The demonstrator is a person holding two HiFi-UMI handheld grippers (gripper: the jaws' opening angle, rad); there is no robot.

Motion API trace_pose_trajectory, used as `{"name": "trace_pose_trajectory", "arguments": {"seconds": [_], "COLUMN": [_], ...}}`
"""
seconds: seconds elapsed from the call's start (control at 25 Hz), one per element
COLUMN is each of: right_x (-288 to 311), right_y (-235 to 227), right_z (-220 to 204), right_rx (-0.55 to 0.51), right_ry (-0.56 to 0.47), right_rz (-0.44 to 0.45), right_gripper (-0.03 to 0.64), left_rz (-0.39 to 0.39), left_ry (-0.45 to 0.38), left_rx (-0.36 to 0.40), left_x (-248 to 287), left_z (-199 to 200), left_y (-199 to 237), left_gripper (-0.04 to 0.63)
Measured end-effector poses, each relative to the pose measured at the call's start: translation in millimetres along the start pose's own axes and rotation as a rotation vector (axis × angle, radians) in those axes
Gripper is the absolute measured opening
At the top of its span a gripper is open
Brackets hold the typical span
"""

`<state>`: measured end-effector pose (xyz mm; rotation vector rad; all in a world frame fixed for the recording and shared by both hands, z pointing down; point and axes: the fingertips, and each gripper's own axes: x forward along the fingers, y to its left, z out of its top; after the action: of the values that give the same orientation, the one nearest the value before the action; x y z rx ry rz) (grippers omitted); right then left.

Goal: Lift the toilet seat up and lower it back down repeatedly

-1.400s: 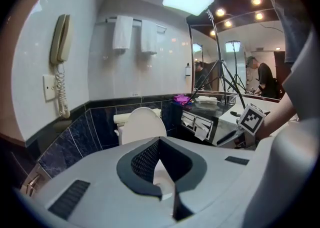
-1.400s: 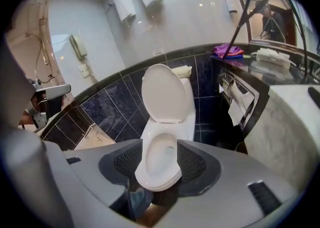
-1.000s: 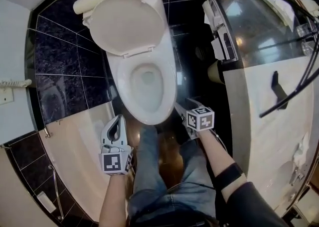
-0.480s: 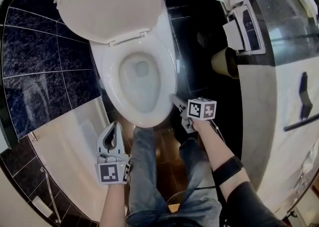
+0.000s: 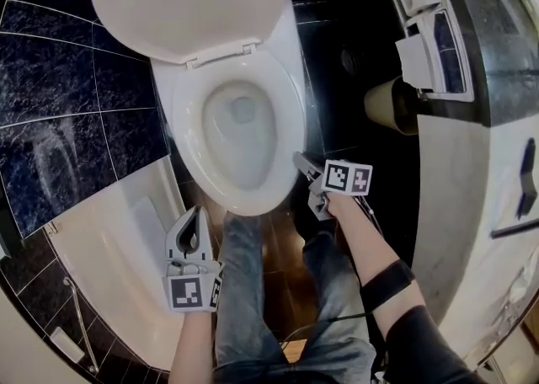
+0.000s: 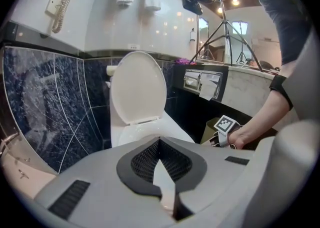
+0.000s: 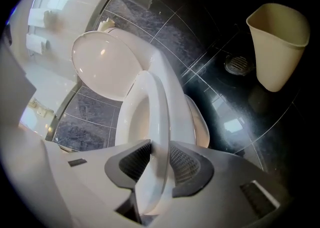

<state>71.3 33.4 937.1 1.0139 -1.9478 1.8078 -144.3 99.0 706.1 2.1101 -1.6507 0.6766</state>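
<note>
Dark tiled wall (image 5: 76, 88), one toilet seat (image 5: 292, 125)

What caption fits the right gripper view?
Right gripper, jaws just closing, clamps the white plastic toilet seat; white oval lid stands raised.

No text, brand, number or sign legible (any print too small).

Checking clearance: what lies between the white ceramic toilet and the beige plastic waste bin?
Only glossy black tiled floor with a round metal drain beside the beige bin, seen in the right gripper view.
</note>
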Motion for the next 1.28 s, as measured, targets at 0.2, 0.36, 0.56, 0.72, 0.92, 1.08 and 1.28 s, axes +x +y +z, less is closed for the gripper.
{"name": "trace_pose_trajectory", "arguments": {"seconds": [0.2, 0.36, 0.56, 0.72, 0.92, 1.08, 1.28], "right_x": [-0.7, -1.8, -10.3, -22.5, -42.1, -60.1, -79.8], "right_y": [0.5, 0.6, 9.8, 26.0, 51.2, 77.9, 111.7], "right_z": [0.4, 1.5, 3.5, 7.2, 18.2, 31.5, 50.7], "right_rx": [0.025, 0.027, 0.036, 0.038, 0.042, 0.052, 0.059], "right_ry": [-0.001, 0.005, 0.009, 0.015, 0.026, 0.028, 0.031], "right_rz": [-0.009, -0.021, -0.009, -0.002, 0.005, 0.01, 0.024], "right_gripper": [0.124, 0.124, 0.121, 0.12, 0.12, 0.121, 0.123], "left_rz": [-0.004, -0.008, -0.01, -0.016, -0.02, -0.02, -0.028], "left_ry": [0.014, 0.013, 0.023, 0.026, 0.048, 0.114, 0.266], "left_rx": [-0.009, -0.009, -0.013, -0.039, -0.119, -0.112, -0.103], "left_x": [2.5, 3.5, 2.3, -2.8, -17.6, -46.5, -67.4], "left_z": [-5.6, -6.1, -10.5, -5.8, 6.1, -15.2, -71.8], "left_y": [-4.6, -8.0, -10.0, -14.6, -25.6, -24.0, -20.1], "left_gripper": [-0.003, -0.003, -0.003, -0.003, -0.003, -0.003, -0.003]}}
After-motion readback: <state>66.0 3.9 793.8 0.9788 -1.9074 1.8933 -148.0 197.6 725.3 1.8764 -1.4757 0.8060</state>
